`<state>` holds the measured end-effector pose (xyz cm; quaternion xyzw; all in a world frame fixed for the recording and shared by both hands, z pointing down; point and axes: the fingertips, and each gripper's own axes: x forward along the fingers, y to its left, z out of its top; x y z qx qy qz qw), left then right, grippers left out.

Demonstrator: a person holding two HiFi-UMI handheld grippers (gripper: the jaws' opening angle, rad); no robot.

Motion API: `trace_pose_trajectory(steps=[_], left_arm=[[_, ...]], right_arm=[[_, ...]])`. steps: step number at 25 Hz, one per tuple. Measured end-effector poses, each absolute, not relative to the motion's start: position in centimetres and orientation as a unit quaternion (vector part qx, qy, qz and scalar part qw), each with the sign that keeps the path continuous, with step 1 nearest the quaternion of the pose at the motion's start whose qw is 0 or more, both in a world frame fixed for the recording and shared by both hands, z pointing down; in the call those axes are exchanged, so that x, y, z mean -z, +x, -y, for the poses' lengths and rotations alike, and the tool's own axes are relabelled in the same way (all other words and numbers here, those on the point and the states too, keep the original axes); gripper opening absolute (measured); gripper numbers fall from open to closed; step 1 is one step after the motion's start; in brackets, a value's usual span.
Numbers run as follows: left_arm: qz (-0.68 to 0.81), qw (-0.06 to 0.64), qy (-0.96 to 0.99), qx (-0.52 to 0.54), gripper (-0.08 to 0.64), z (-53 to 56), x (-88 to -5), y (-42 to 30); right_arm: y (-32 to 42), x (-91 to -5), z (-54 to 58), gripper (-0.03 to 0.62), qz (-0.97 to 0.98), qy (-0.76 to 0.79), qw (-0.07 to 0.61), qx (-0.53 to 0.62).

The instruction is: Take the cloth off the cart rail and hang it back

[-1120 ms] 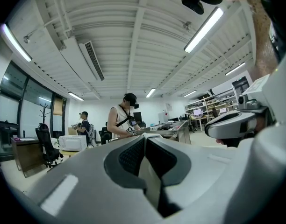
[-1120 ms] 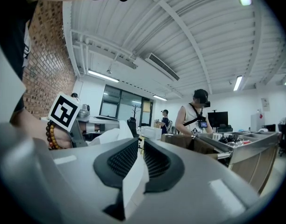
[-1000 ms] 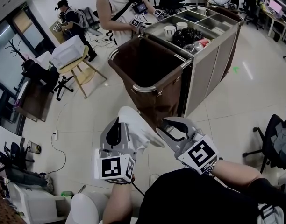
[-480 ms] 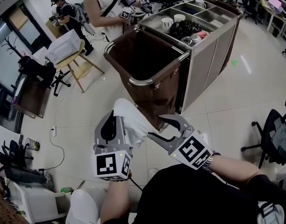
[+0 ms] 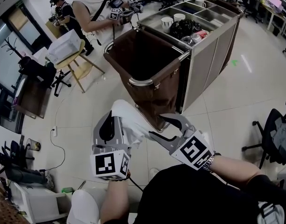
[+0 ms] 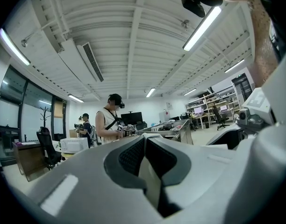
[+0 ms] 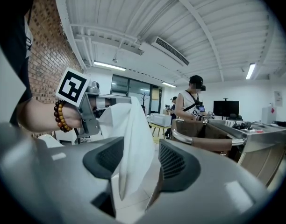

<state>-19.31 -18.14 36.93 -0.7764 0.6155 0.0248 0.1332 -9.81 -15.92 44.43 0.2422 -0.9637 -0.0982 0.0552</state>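
Observation:
A white cloth (image 5: 132, 119) is bunched at the tip of my left gripper (image 5: 118, 123), which is shut on it. In the left gripper view a thin pale fold (image 6: 150, 181) sits between the closed jaws. My right gripper (image 5: 158, 127) is just right of the cloth and open. In the right gripper view the cloth (image 7: 133, 134) hangs loose between the spread jaws of the right gripper (image 7: 143, 163), and neither pad presses on it. Both grippers are held low in front of the cart's brown bag (image 5: 147, 73) and its chrome rail (image 5: 157, 77).
The grey cart (image 5: 210, 45) carries cups and a black bag on top. A person (image 5: 91, 13) with grippers stands behind the brown bag. At the left is a wooden chair (image 5: 80, 69) with a white box, at the right edge an office chair (image 5: 278, 139).
My right gripper's jaws have spread apart and let go of the cloth, which stays in the left gripper. The person behind the cart has stepped to the left.

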Motion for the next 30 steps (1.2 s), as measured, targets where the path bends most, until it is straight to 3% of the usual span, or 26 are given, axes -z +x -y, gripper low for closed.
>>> trace_pose_trajectory(steps=[9,17,30], left_arm=[[-0.621,0.151,-0.768,-0.027,0.011,18.5,-34.0,-19.7],[-0.611,0.173,-0.772,-0.033,0.011,18.0,-31.2,-17.5],[-0.577,0.181,-0.795,-0.046,0.011,15.9,-30.2,-13.3]], right_arm=[[-9.6,-43.9,16.0,0.233,0.965,0.235,0.059,0.101],[-10.8,-47.3,16.0,0.304,0.966,0.206,0.116,0.102],[-11.0,-51.3,18.5,0.298,0.949,0.232,0.173,0.124]])
